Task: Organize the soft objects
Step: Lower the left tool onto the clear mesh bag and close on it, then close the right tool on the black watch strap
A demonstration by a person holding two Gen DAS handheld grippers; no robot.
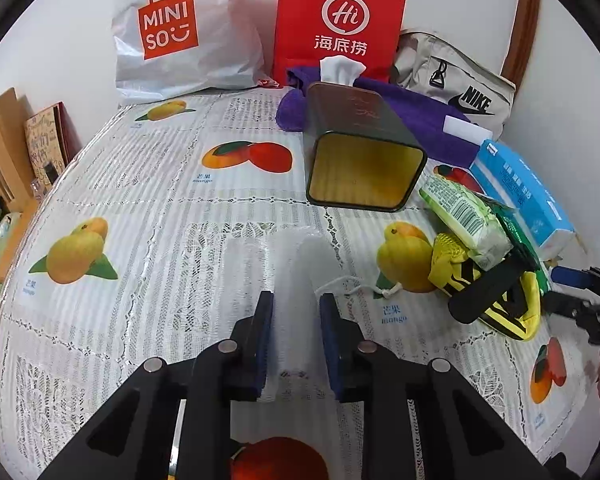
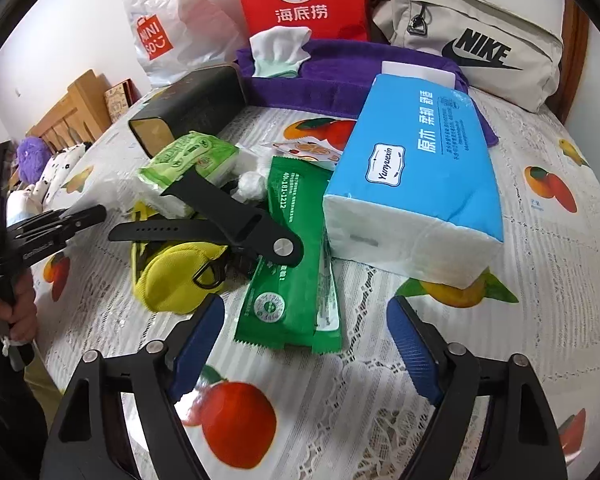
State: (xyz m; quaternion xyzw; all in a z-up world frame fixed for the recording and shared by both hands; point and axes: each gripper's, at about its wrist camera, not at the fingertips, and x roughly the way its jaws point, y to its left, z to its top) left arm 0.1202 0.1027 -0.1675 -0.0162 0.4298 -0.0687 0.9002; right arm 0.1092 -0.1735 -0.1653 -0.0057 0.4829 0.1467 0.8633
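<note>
While the table is seen from both wrist cameras, the following is noted.
Left gripper (image 1: 296, 312): its blue pads are pinched on a translucent white pouch (image 1: 300, 280), whose white drawstring (image 1: 356, 286) lies on the cloth to its right.
Right gripper (image 2: 306, 320): its fingers are spread wide, nothing is held between them, and the green sachet (image 2: 290, 264) lies just ahead.
Soft objects: a blue tissue pack (image 2: 416, 172), a green wipes pack (image 2: 188, 160), a yellow pouch (image 2: 176, 280) and a black strap (image 2: 228, 220) are heaped together on the fruit-print tablecloth (image 1: 148, 184).
Tin (image 1: 360, 148): laid on its side, open end toward the left camera, beside a purple towel (image 2: 340, 76).
</note>
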